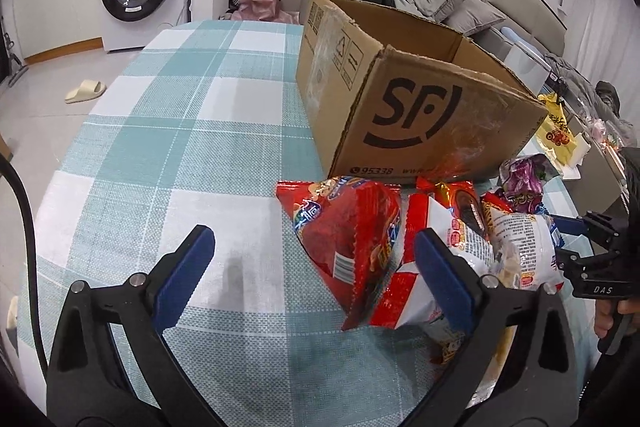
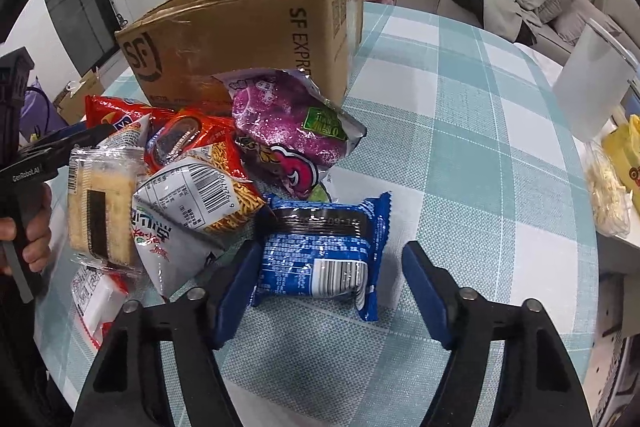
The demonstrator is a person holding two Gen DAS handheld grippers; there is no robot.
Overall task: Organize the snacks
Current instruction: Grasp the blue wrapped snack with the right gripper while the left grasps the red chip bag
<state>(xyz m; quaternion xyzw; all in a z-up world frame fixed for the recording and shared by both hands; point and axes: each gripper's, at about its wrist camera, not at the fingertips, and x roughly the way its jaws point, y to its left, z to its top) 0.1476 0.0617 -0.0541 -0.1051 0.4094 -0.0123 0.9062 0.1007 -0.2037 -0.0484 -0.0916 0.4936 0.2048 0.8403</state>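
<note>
At the lower centre of the right wrist view, the right claw (image 2: 330, 287) stood spread around a blue foil snack packet (image 2: 326, 253) lying on the teal-checked counter (image 2: 480, 155), its right pad clear of it. The left claw (image 1: 316, 275) gaped empty beside a red crinkled snack bag (image 1: 348, 227). This looked like the pick-up step; next, the right claw needed to pinch the packet and carry it to the open brown cardboard box (image 2: 240, 39) at upper left.

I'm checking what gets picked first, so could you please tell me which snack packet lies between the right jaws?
The blue packet, lying flat and apart from the heap; the purple bag and others sit beyond.
</note>
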